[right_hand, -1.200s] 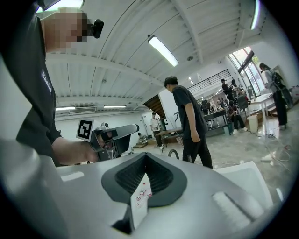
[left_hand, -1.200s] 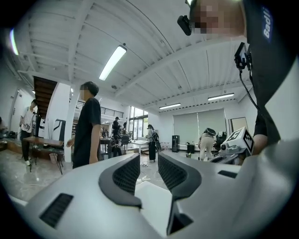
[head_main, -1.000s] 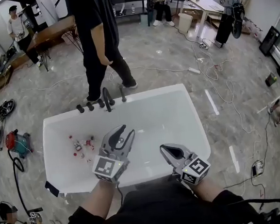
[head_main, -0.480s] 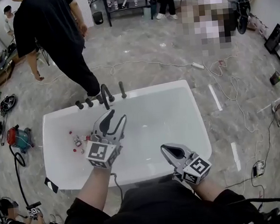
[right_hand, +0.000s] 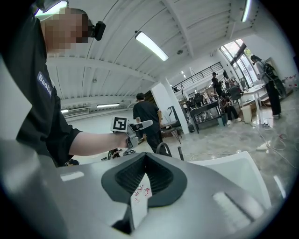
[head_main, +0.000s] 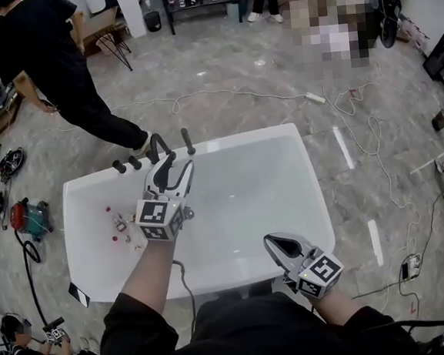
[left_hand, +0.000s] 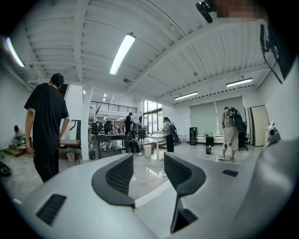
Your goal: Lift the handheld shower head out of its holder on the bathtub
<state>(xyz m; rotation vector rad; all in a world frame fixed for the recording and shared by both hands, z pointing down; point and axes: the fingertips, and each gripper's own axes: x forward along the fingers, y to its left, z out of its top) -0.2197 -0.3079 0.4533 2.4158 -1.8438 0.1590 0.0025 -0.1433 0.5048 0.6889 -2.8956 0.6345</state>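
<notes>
In the head view the white bathtub (head_main: 323, 226) fills the middle. The handheld shower head (head_main: 188, 142) stands upright in its holder on the far rim, at the right end of a row of black fittings, with two knobs (head_main: 117, 166) nearer the far left corner and a curved spout (head_main: 154, 146) between them and the shower head. The left gripper (head_main: 175, 168) reaches across the tub to that far rim, its tips just beside the spout and a little left of the shower head; whether it touches either cannot be told, and its jaws are opening. The right gripper (head_main: 272, 240) hangs over the near rim toward the near right corner, well apart from the fittings, its jaws together. Small red things (head_main: 122, 222) lie on the tub's bottom toward its left end. A person in black (head_main: 50, 64) is on the floor beyond the far left corner, and a red canister with a black hose (head_main: 29, 217) sits off the left end. In the left gripper view the two ribbed pads stand apart with only floor and a white edge showing between them; the shower head is out of this view, and the person in black is at the left. In the right gripper view the jaws meet at their tips and grip nothing; beyond them the shower head (right_hand: 180, 152) stands on the far rim just right of the spout (right_hand: 163, 148), with the left gripper (right_hand: 148, 123) above and to the left of both
</notes>
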